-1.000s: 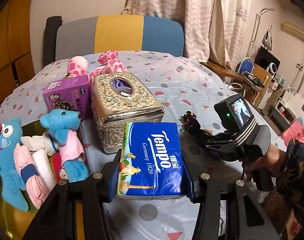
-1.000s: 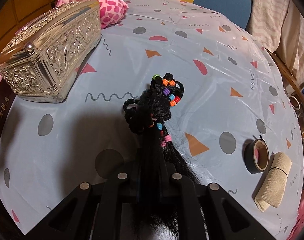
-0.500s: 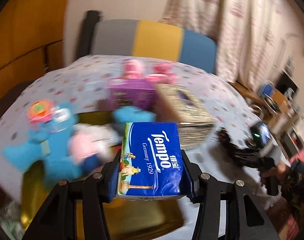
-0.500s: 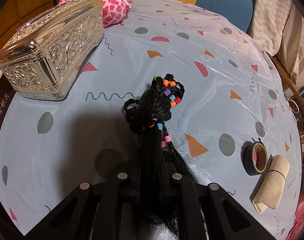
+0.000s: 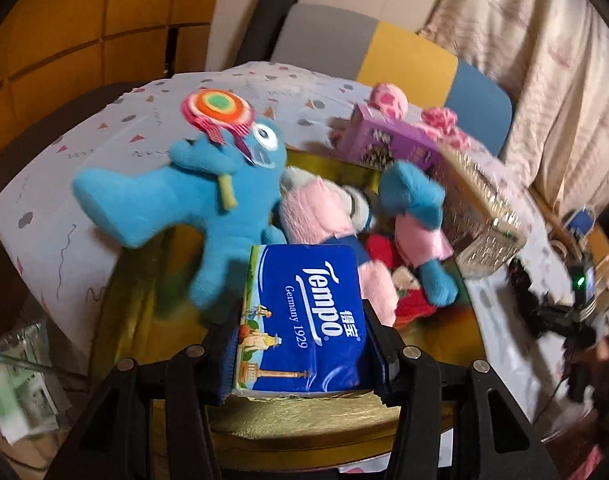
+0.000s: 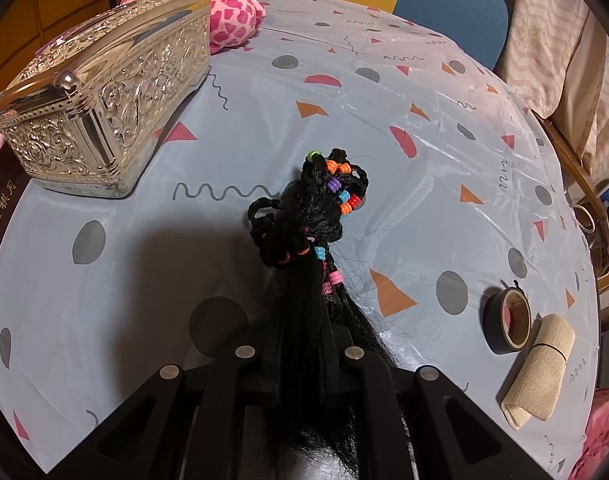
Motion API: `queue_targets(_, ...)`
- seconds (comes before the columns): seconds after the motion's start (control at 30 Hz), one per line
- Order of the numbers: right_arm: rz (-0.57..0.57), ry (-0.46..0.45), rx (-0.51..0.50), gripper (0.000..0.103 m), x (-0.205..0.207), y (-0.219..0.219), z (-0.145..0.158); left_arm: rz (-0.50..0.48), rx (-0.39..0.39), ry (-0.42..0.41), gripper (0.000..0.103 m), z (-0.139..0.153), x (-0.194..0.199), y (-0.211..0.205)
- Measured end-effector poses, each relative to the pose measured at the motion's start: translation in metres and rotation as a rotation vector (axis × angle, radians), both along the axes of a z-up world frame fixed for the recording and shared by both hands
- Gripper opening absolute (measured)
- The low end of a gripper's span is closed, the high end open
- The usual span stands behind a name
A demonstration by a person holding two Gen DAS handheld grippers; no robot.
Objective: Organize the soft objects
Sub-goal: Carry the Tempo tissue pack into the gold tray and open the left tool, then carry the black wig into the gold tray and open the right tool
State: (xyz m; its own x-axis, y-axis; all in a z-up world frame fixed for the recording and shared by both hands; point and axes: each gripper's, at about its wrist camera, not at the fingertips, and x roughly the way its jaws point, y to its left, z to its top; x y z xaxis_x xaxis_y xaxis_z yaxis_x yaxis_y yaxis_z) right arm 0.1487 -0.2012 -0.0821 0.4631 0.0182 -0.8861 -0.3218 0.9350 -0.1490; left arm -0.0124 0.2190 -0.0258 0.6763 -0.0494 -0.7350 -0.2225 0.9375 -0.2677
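Firmly, the left tool [image 5: 306, 354] clamps a blue tissue pack [image 5: 304, 324], its long axis running away from the camera, above a gold tray [image 5: 144, 312] of plush toys [image 5: 208, 200]. Motion blurs that view. The right tool [image 6: 302, 354] is closed on a black beaded hairpiece [image 6: 304, 232], pointing forward over the table [image 6: 424, 128]; its tail is cut off.
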Motion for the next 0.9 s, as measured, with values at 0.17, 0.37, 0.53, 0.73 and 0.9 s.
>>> queue_targets(0.17,-0.001,0.0,-0.004,0.01,0.0,0.0,0.0,-0.023,0.022,0.048,0.055,-0.021,0.01,-0.009)
queue_targets(0.37,0.003,0.001,-0.006,0.01,0.001,-0.001,0.0,-0.043,0.052,0.037,0.063,-0.025,0.009,-0.014)
queue_targets(0.53,0.007,0.0,-0.011,0.01,0.001,-0.001,0.0,-0.015,0.075,0.052,0.063,-0.027,0.008,-0.013)
queue_targets(0.73,0.008,0.001,-0.026,0.012,0.0,0.002,0.0,0.028,0.151,0.024,0.063,-0.011,0.004,-0.015)
queue_targets(0.9,-0.024,0.027,-0.008,0.012,0.002,0.001,0.001,0.047,0.192,0.012,0.069,0.002,0.004,-0.017)
